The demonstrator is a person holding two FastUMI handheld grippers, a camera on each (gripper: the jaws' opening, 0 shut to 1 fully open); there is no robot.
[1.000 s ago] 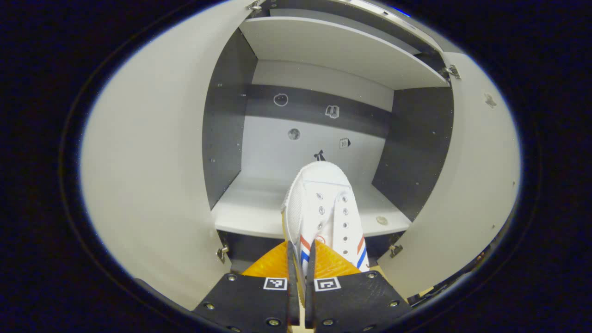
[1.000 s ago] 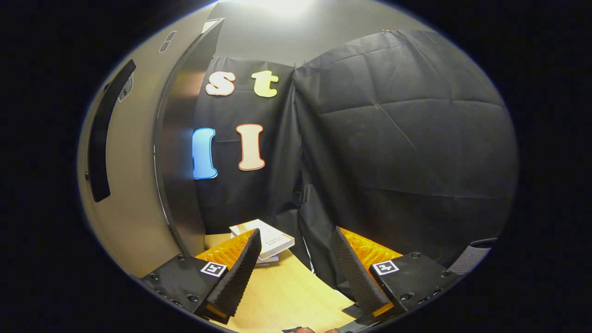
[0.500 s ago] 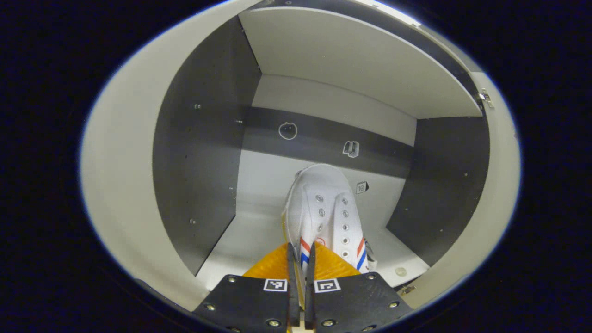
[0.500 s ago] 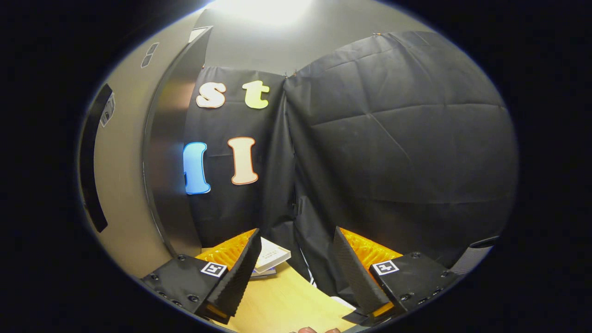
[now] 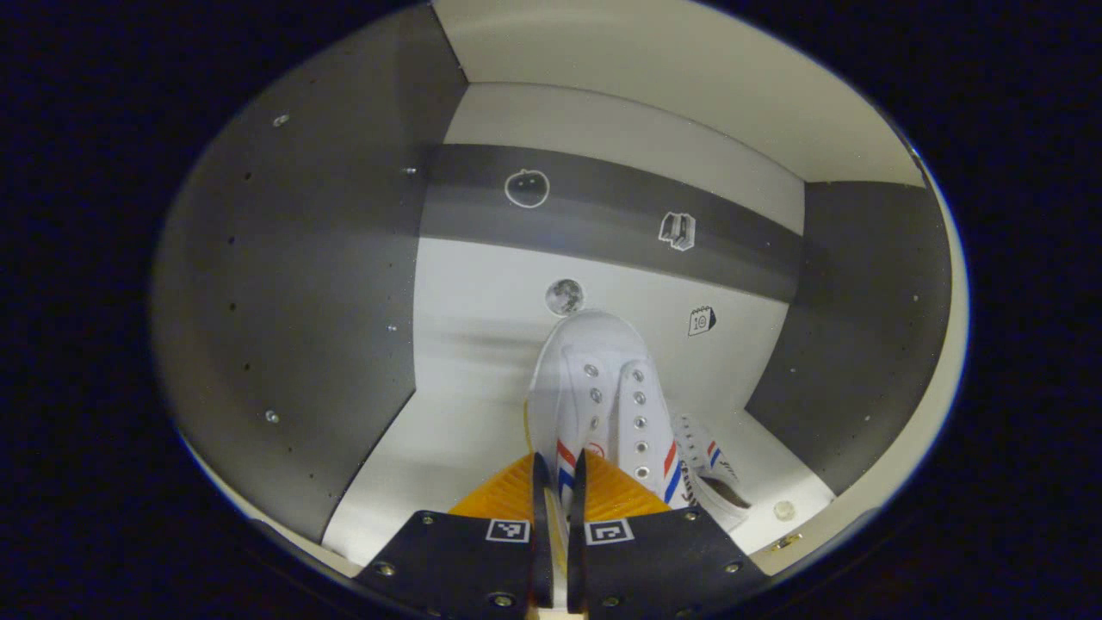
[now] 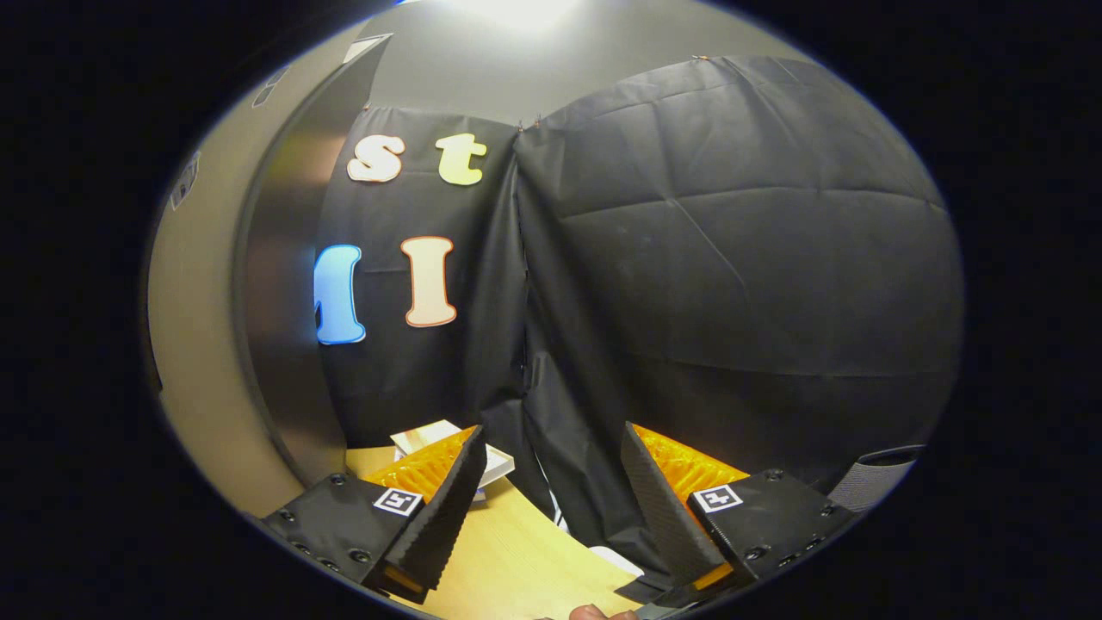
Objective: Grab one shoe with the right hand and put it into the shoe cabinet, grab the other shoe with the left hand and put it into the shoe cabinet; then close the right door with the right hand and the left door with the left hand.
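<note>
In the left gripper view, the far left of the frame is taken up by the dark grey side wall (image 5: 301,327) of the shoe cabinet (image 5: 654,69), dotted with small peg holes. Moving toward the centre, the pale floor of the compartment (image 5: 448,439) runs back to a light back panel crossed by a dark band (image 5: 603,215) that carries small outlined stickers. At bottom centre the left gripper (image 5: 551,491) has its fingers drawn close together, pinching the side of a white shoe (image 5: 594,387) with red and blue stripes; the shoe points toward the back panel, its toe in the middle of the frame, and whether its sole rests on the floor cannot be told. Just to the right of it, lower in the frame, the second white shoe (image 5: 710,469) lies on the compartment floor near the right wall, partly hidden behind the held one. A small round dot (image 5: 782,510) sits on the floor at lower right. In the right gripper view, a pale door panel (image 6: 198,344) with a shiny metal edge (image 6: 284,284) curves down the left side. At lower centre a white book (image 6: 495,461) lies on a wooden tabletop (image 6: 516,560). The right gripper (image 6: 551,499) stands at the bottom with its fingers wide apart and nothing between them, facing the black cloth wall (image 6: 732,258).
</note>
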